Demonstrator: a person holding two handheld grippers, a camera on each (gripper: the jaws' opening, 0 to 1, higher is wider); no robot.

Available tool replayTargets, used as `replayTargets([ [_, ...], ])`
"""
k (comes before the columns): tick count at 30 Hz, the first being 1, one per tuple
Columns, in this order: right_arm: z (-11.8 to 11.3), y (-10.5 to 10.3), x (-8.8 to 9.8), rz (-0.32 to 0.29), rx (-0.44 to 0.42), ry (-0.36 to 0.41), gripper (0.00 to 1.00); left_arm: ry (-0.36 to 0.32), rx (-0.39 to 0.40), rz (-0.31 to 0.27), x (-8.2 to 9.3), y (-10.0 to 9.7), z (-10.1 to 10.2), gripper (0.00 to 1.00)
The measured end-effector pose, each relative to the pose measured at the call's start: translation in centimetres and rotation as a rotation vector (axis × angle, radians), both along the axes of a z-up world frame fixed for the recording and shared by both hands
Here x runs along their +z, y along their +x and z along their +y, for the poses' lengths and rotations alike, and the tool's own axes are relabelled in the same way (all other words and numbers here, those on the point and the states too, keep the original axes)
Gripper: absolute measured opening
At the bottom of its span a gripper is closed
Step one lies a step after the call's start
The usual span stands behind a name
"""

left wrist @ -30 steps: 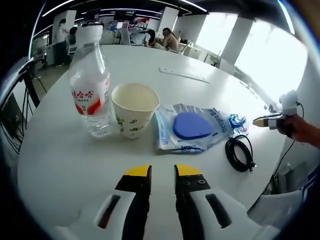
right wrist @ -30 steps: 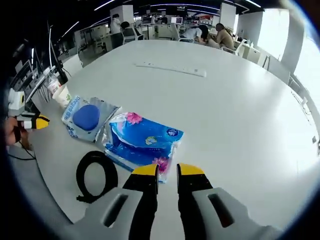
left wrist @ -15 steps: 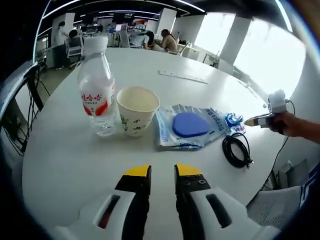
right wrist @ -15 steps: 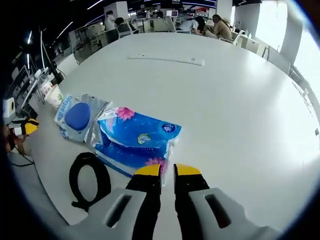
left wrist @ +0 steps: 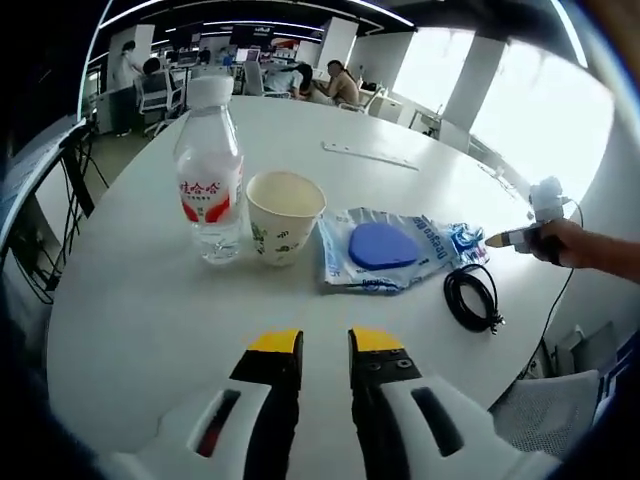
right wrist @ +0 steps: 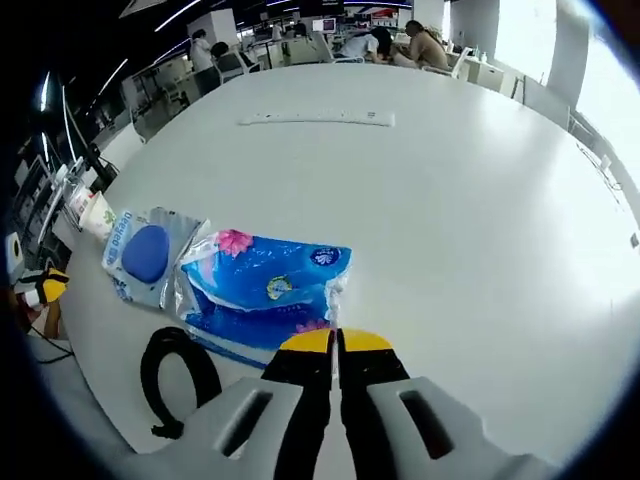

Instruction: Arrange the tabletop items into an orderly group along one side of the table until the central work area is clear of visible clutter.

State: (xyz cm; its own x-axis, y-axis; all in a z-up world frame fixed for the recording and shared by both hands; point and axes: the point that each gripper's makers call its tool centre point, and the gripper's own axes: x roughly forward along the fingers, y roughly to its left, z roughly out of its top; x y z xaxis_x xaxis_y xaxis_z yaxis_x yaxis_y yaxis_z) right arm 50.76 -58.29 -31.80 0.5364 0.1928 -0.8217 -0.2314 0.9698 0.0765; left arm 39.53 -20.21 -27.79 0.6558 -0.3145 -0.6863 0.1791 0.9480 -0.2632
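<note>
Near edge is crowded — bottle [left wrist: 208,170], cup [left wrist: 285,214], sponge pack [left wrist: 392,250], tissue pack [right wrist: 262,290] and cable coil [left wrist: 471,298] sit close together in a row. Table [right wrist: 470,190] beyond them lies open apart from a long white strip [right wrist: 316,118].

bottle [left wrist: 209,170]: clear glossy plastic, paper label | cup [left wrist: 284,215]: matt paper | tissue pack [right wrist: 262,288]: shiny crinkled blue film | cable [left wrist: 471,297]: smooth black rubbery | table [right wrist: 420,190]: smooth matt white

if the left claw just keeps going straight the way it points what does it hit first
Probably the paper cup. Ahead of the left claw lies bare white table, then the cup, with the blue-pad packet just to its right. Depth is unclear, so it could slip between them.
</note>
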Motion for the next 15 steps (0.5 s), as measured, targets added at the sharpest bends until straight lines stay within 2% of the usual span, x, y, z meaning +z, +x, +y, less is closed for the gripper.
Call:
replayTargets([
  [12,-0.9,1.1,0.2,0.001,-0.072,0.017,0.0,-0.006,0.003,-0.002,0.3,0.3,-0.1,0.16],
  [15,-1.1,1.3,0.2,0.0,-0.063,0.005,0.0,-0.006,0.007,-0.002,0.3,0.4,0.1,0.16],
])
